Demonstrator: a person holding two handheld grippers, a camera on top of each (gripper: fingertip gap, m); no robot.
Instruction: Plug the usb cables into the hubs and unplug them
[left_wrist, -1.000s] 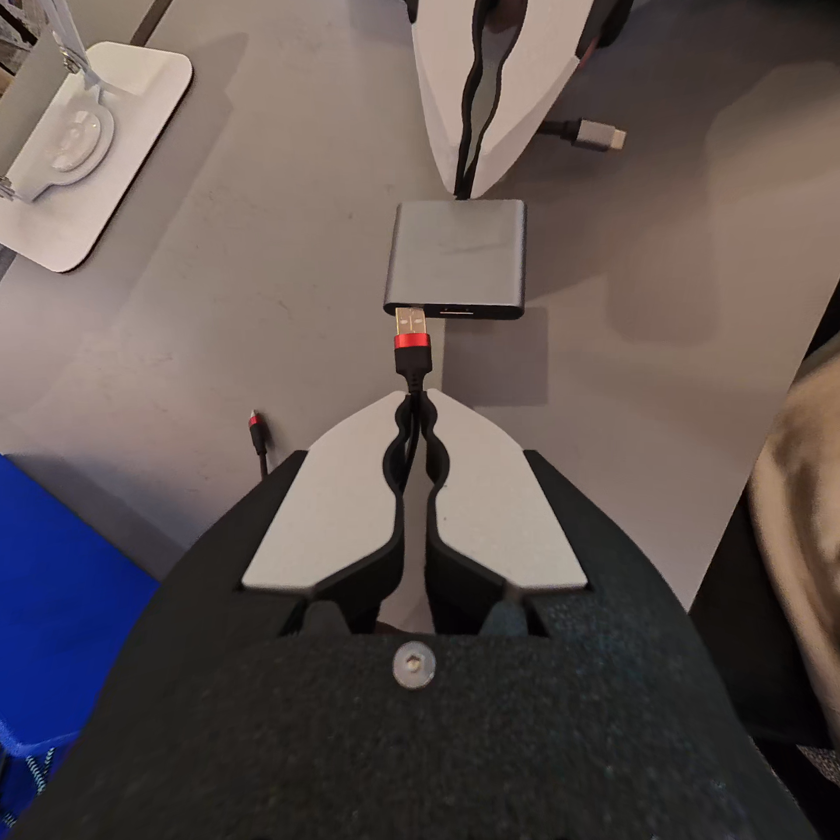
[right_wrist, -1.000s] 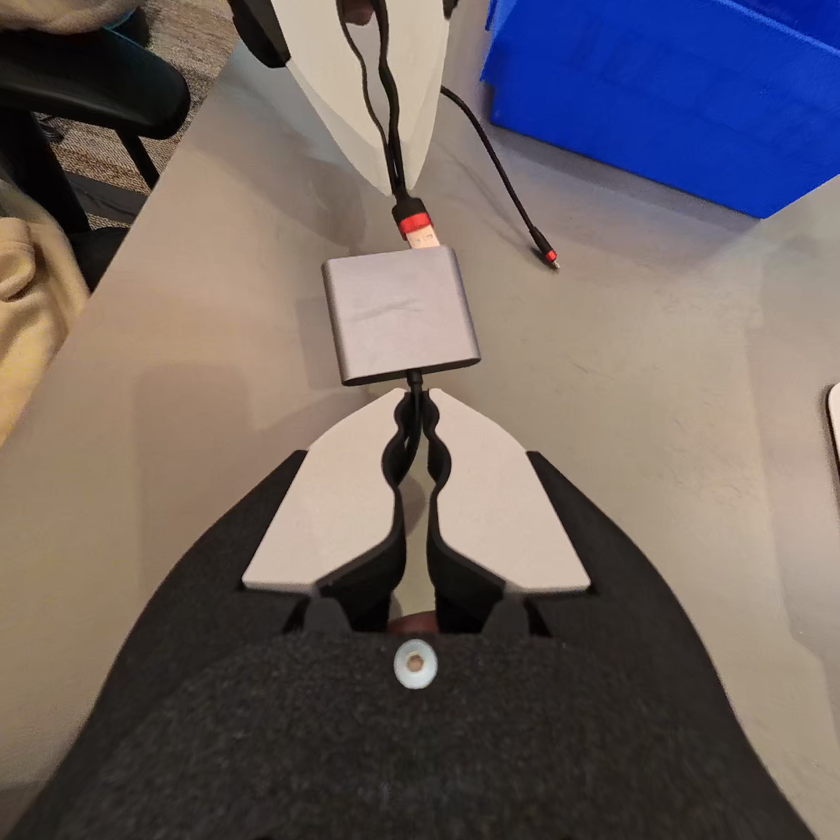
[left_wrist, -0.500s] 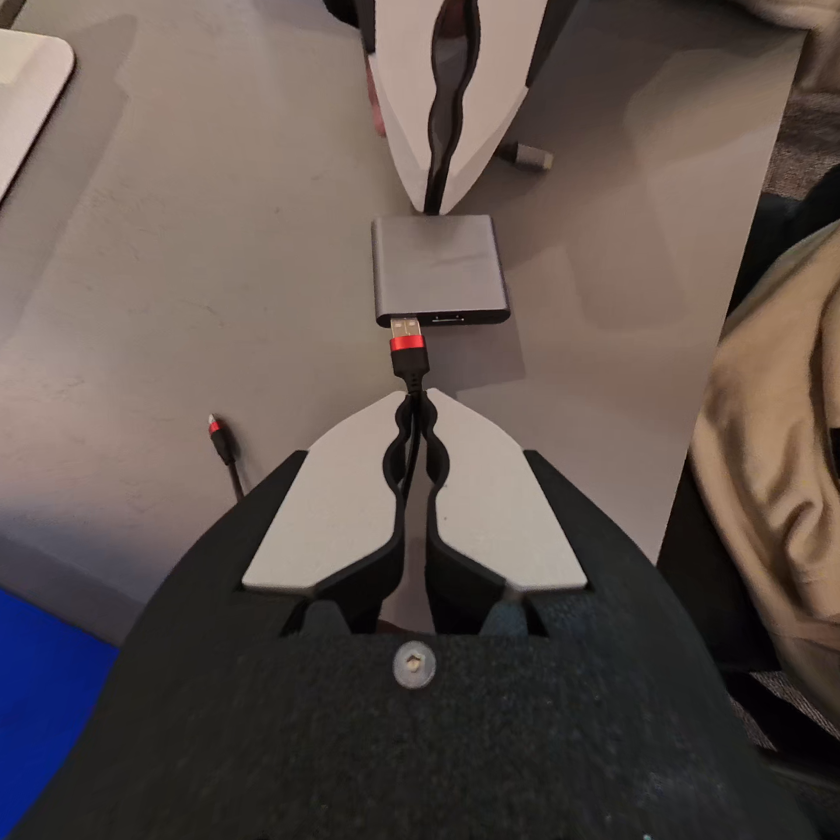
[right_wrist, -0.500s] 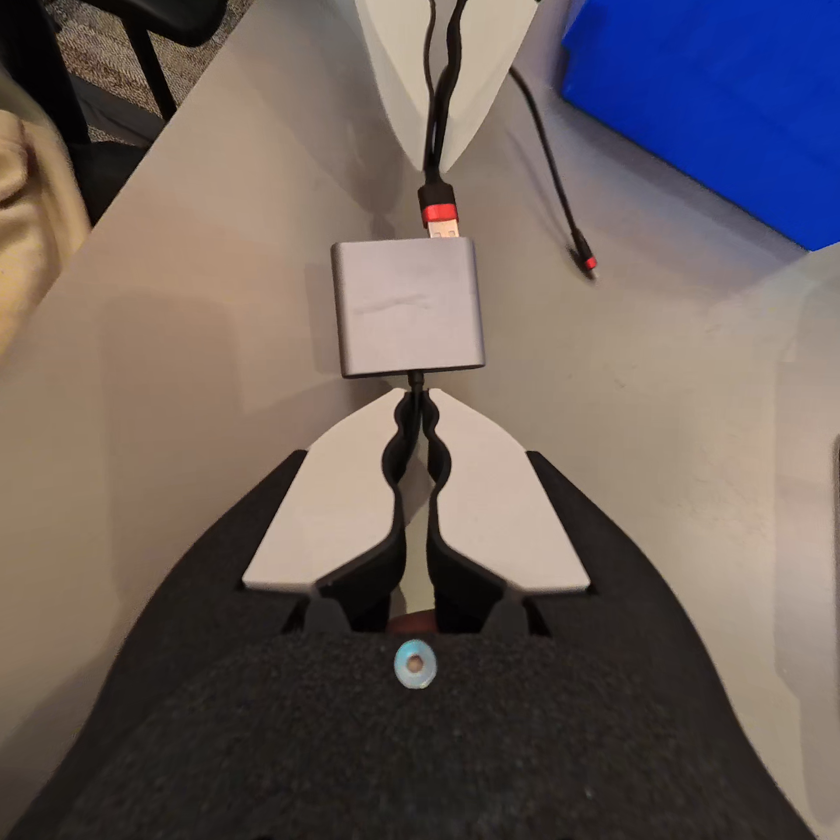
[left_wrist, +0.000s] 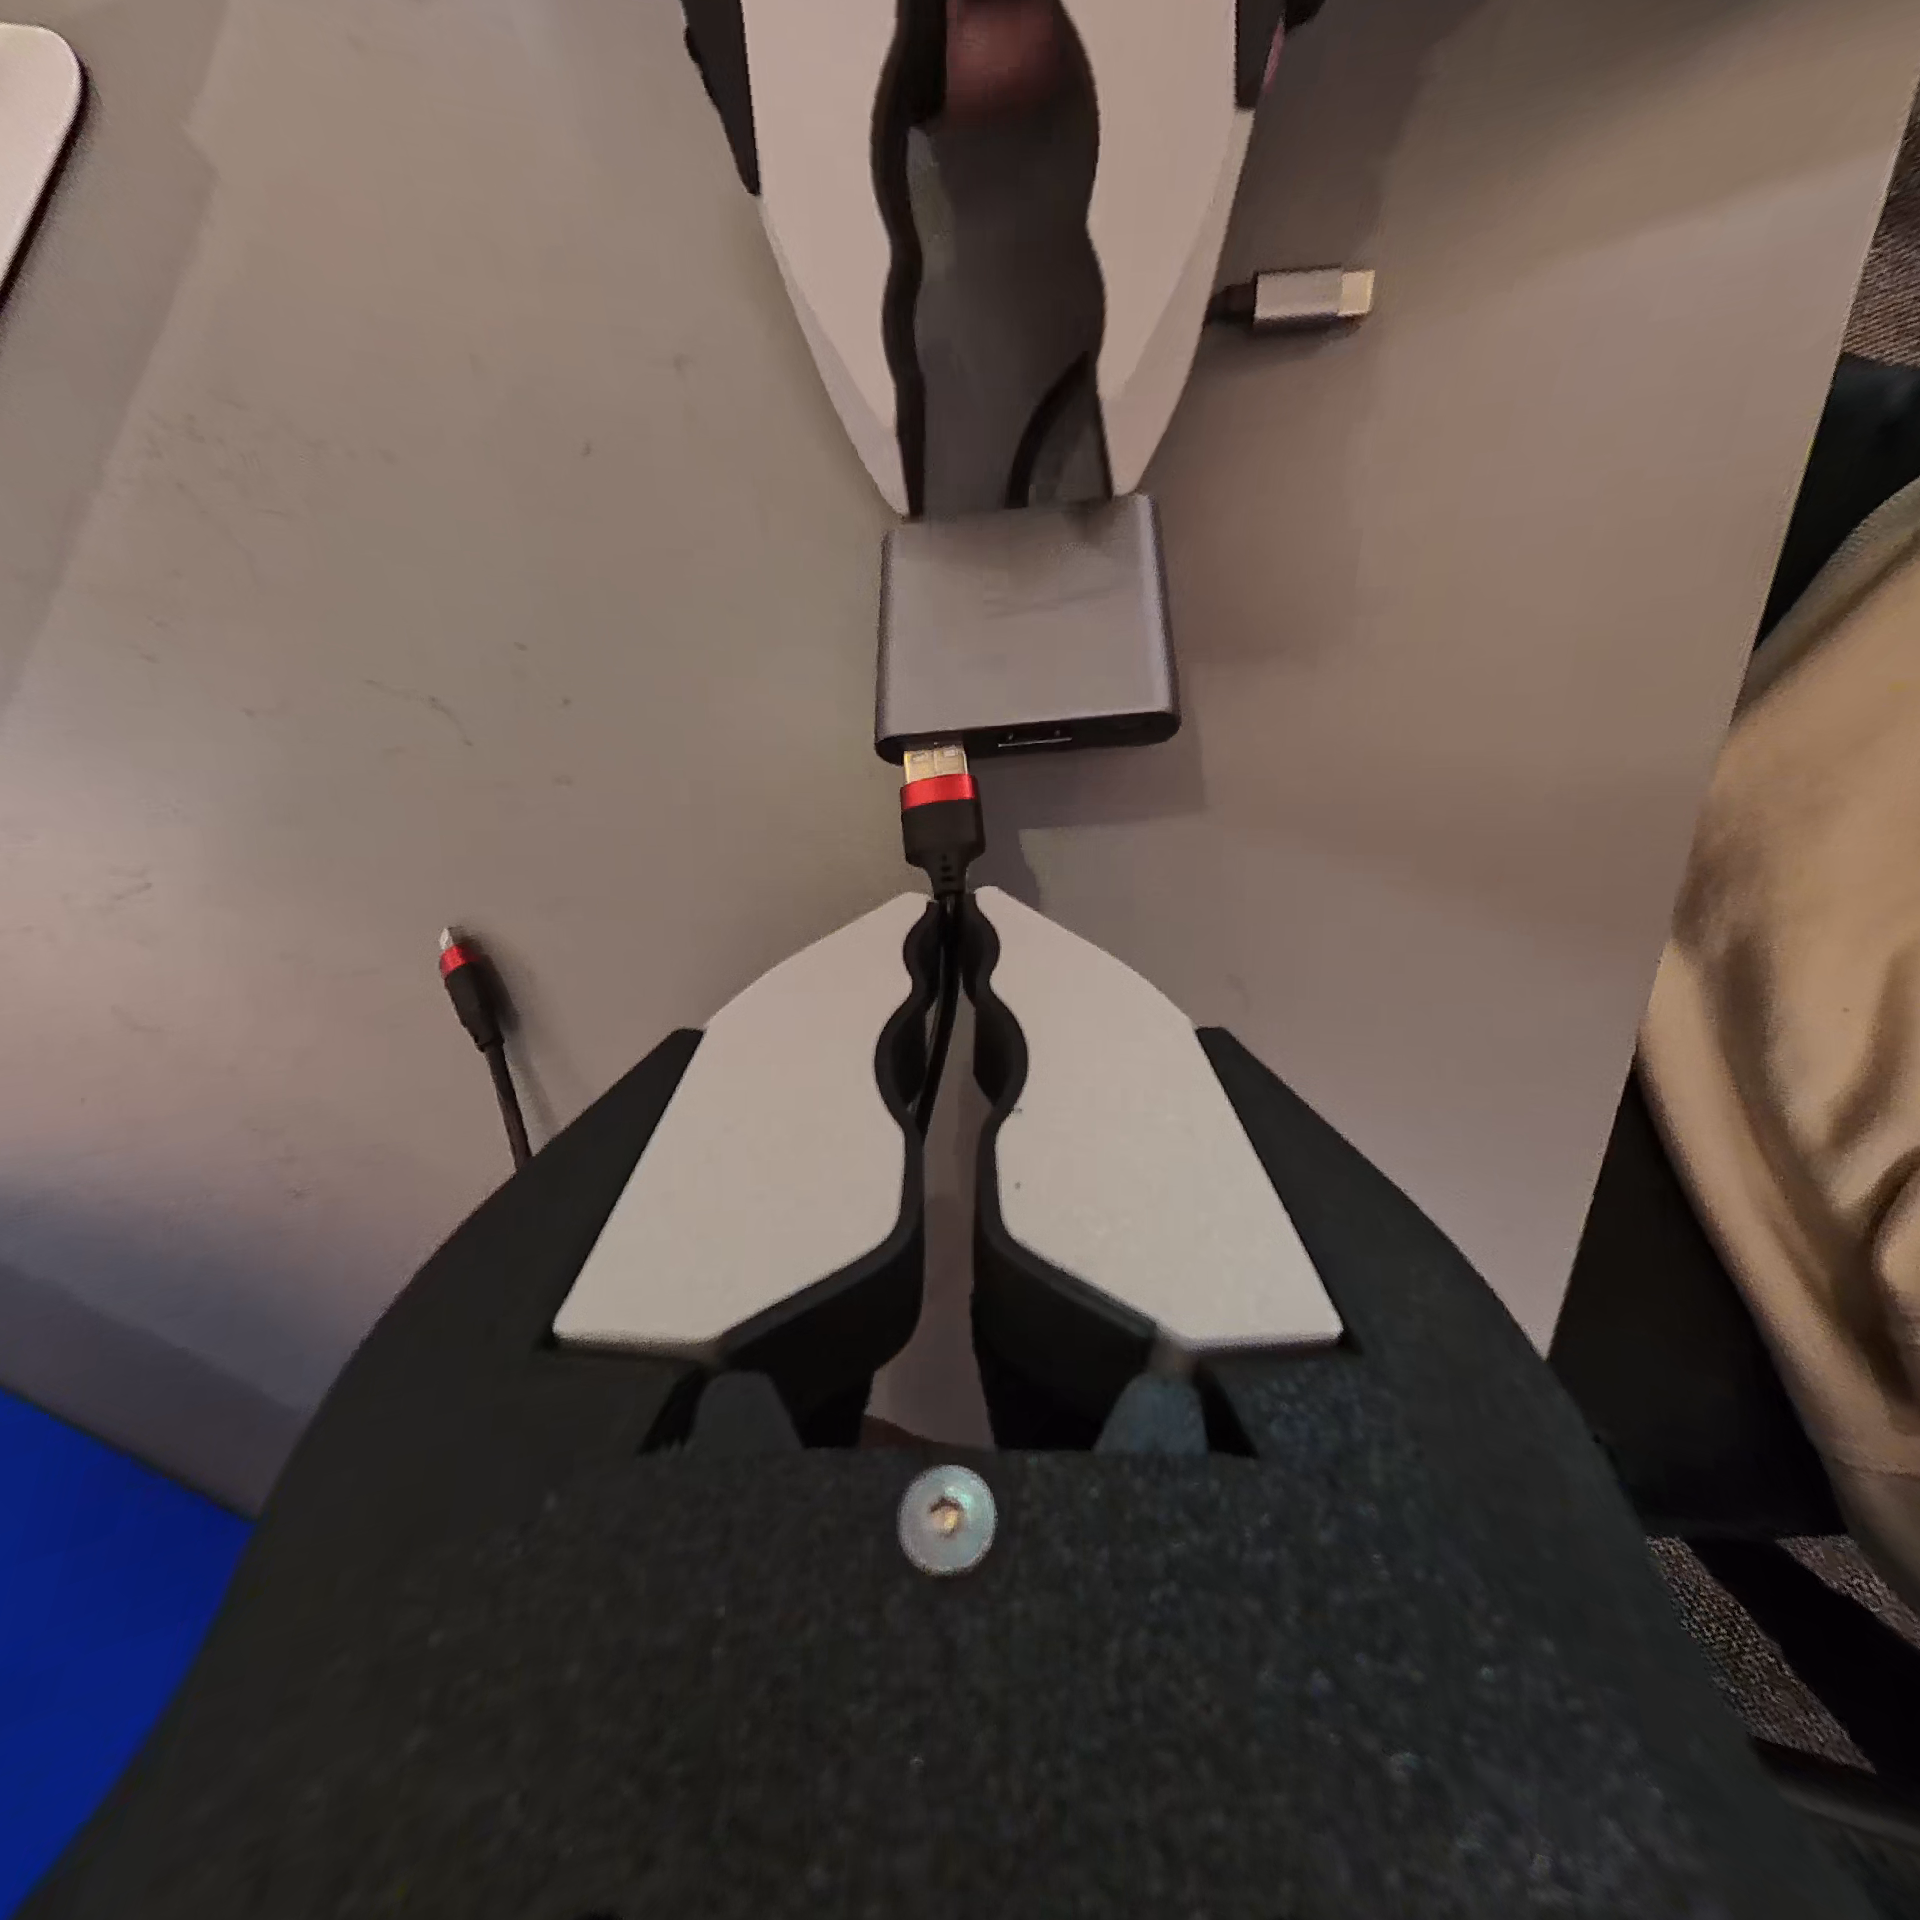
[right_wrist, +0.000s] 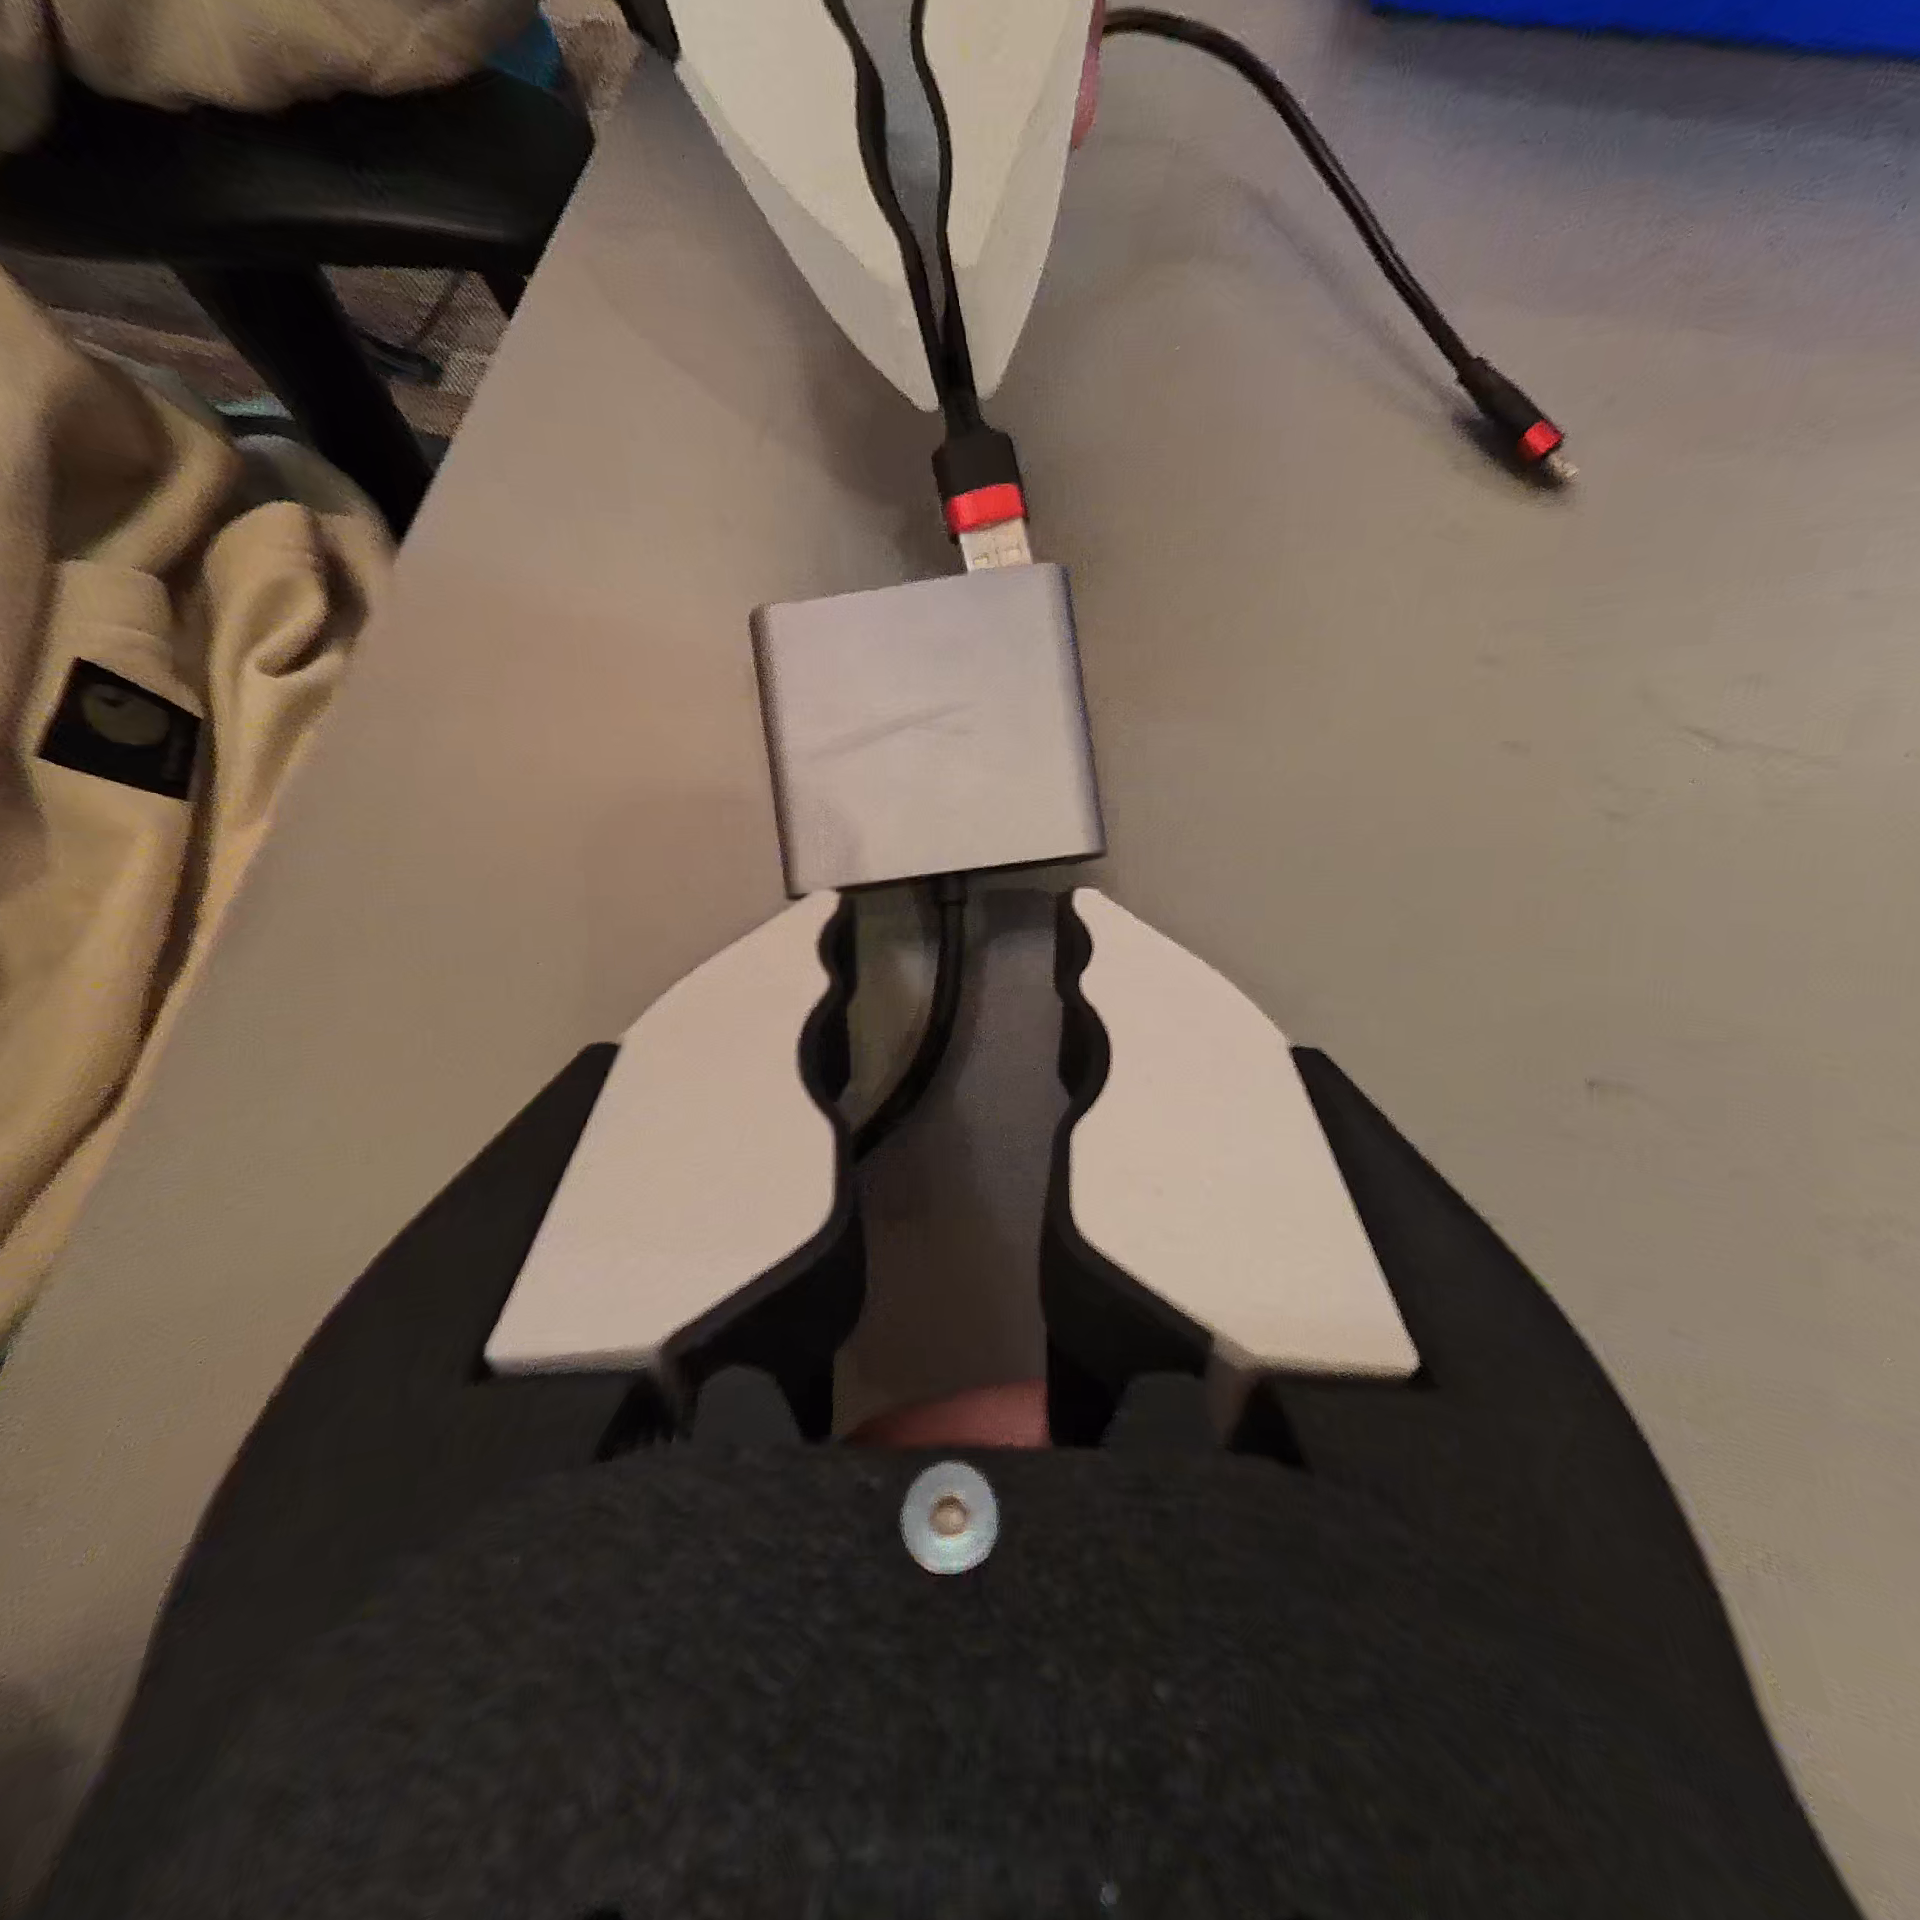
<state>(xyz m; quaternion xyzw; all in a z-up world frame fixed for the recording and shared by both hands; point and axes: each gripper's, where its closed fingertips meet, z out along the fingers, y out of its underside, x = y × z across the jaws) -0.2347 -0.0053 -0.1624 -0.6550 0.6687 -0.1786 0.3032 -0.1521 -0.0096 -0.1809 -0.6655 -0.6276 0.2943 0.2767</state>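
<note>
A grey square USB hub (left_wrist: 1023, 623) (right_wrist: 925, 727) lies on the grey table. A black USB plug with a red collar (left_wrist: 940, 810) (right_wrist: 982, 488) has its metal tip in the hub's left port. My left gripper (left_wrist: 951, 899) is shut on this plug's black cable just behind the plug. My right gripper (right_wrist: 956, 909) is open right behind the hub; the hub's own black cable (right_wrist: 935, 997) runs loose between its jaws. In the left wrist view the right gripper (left_wrist: 1003, 499) shows open beyond the hub.
The cable's small red-collared end (left_wrist: 462, 971) (right_wrist: 1527, 436) lies on the table. The hub's grey connector (left_wrist: 1309, 301) lies at the far right. A blue bin (left_wrist: 94, 1621) is at the near left. Beige cloth (right_wrist: 114, 748) and a black chair sit off the table edge. About 9 cm separates my left fingertips from my right.
My right gripper has opened and let go of the hub's cable. The hub has moved with a slight turn. My left gripper still holds the plug's cable at the hub's port.
</note>
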